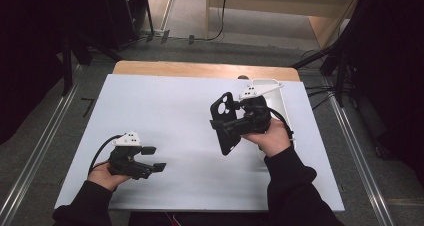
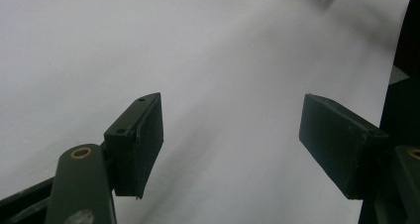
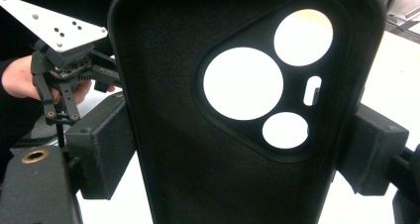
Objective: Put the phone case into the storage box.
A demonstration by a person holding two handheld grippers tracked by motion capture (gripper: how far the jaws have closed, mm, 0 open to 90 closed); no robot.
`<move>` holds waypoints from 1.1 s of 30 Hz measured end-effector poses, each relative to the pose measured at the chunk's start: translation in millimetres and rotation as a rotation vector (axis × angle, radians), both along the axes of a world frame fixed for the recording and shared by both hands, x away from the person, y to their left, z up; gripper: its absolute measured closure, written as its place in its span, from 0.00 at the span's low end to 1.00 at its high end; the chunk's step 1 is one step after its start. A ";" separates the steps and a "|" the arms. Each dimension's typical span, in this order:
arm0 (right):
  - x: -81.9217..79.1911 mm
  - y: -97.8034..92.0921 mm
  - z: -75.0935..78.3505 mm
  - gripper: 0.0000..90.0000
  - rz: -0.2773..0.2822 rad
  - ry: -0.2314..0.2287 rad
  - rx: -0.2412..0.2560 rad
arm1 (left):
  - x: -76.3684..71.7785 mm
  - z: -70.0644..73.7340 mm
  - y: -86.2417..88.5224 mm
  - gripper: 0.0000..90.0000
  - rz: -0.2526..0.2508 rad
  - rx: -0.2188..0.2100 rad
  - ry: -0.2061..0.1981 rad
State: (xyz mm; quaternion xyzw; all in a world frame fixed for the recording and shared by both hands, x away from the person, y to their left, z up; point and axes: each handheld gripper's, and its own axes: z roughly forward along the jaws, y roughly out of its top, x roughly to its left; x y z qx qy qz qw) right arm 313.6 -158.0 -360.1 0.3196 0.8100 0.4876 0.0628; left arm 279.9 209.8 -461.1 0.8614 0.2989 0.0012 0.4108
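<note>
At the left of the white counter (image 1: 165,111), the left gripper (image 1: 152,158) rested low near the front edge, its jaws spread wide with nothing between them. Farther right, the right gripper (image 1: 231,127) pinched a black phone case (image 1: 223,121) by its two long sides and held it raised off the counter, tilted, camera cutouts uppermost. Behind it lay a white object (image 1: 274,93) I could not identify. Judging by this, the pick-up was done; placing or handing the case over remained.
</note>
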 end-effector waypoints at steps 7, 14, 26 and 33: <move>1.3 -7.4 4.9 0.14 -0.017 -0.008 0.002 | -0.5 -0.2 -0.2 0.28 -0.009 0.007 0.009; 2.7 -18.5 10.0 0.14 -0.069 -0.025 0.001 | -1.3 0.6 1.2 0.28 0.001 0.010 0.004; 7.0 -36.8 19.6 0.14 -0.133 -0.056 -0.023 | -4.8 2.4 8.3 0.28 0.041 -0.004 -0.005; 9.1 -52.2 24.5 0.14 -0.200 -0.063 -0.020 | -7.4 2.0 8.2 0.28 0.042 -0.001 -0.002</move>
